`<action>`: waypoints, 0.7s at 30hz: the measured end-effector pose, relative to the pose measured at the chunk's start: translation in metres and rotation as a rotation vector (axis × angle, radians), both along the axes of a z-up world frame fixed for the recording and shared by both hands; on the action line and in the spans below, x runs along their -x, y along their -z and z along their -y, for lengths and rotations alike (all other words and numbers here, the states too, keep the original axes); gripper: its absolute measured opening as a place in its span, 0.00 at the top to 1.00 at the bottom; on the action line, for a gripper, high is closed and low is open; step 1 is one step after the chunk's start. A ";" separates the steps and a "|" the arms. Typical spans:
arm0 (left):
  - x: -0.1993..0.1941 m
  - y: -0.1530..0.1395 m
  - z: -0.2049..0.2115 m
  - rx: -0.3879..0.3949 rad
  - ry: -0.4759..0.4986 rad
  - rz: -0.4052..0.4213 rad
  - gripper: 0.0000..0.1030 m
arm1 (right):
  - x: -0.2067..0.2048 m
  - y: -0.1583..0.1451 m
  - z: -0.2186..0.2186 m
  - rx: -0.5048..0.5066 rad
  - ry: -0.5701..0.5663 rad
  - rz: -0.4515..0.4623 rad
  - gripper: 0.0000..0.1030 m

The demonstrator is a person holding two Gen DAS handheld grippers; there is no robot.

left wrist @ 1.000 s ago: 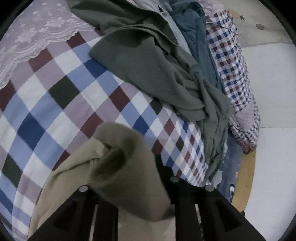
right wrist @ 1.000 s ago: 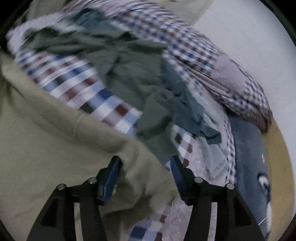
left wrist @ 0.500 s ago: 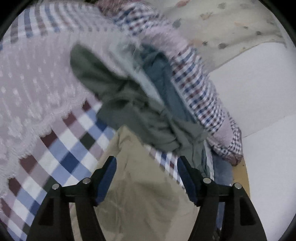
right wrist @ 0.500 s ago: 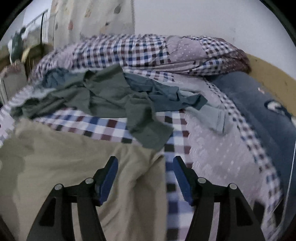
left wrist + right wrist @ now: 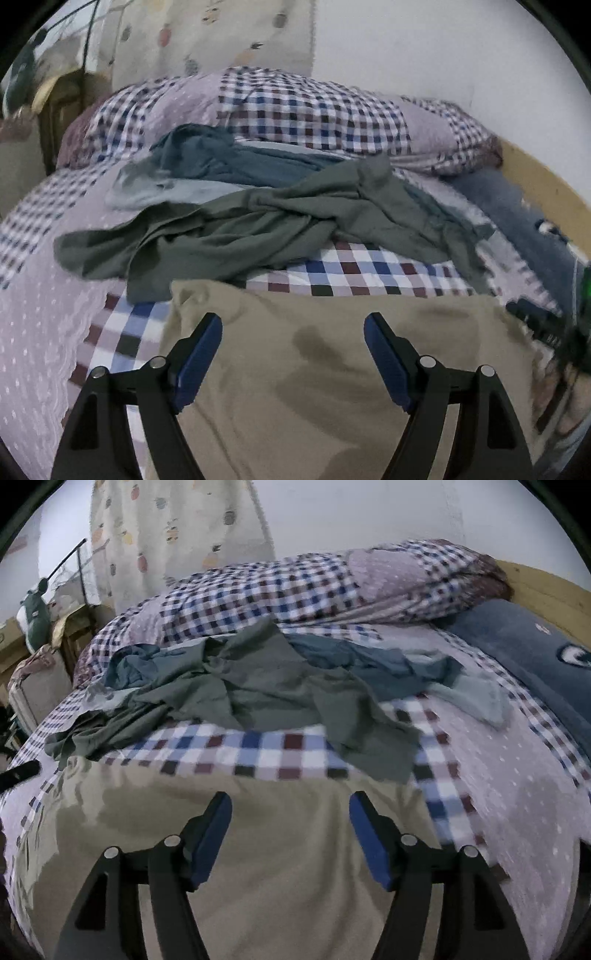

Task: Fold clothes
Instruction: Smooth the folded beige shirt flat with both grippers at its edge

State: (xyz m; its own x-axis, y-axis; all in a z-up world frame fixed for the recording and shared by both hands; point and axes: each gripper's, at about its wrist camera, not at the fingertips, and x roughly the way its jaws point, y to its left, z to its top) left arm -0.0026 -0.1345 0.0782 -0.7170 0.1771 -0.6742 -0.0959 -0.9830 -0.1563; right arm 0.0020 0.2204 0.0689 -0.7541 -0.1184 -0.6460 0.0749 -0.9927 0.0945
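Both the left gripper [image 5: 293, 354] and right gripper [image 5: 290, 834] hover agape, empty, above the khaki garment [image 5: 332, 387]; careless re-gripping risks snagging the checked bedspread [image 5: 258, 753] beneath.

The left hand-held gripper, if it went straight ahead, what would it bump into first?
Probably the khaki garment spread under the open left hand-held gripper; beyond it lies the crumpled green garment. Depth is unclear.

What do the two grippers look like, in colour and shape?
The left gripper and right gripper look alike: black angular frames with cut-out openings and round silver bolt heads. Both have jaws faced with flat blue pads. No cables, markings or sleeves show.
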 end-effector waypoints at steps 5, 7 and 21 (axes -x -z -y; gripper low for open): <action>0.021 0.024 -0.028 0.141 -0.011 0.003 0.20 | 0.028 0.017 0.013 -0.013 -0.007 0.022 0.20; 0.027 0.043 -0.037 0.215 -0.012 0.026 0.20 | 0.039 0.028 0.018 -0.024 -0.009 0.046 0.20; 0.036 0.075 -0.032 0.214 -0.011 0.092 0.16 | 0.053 0.067 0.013 -0.072 0.004 0.177 0.15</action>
State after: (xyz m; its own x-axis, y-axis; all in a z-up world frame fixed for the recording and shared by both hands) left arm -0.0384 -0.1024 0.0028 -0.6519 0.0157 -0.7582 -0.0801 -0.9956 0.0482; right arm -0.0506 0.2073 0.0017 -0.6287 -0.0644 -0.7750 0.0593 -0.9976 0.0349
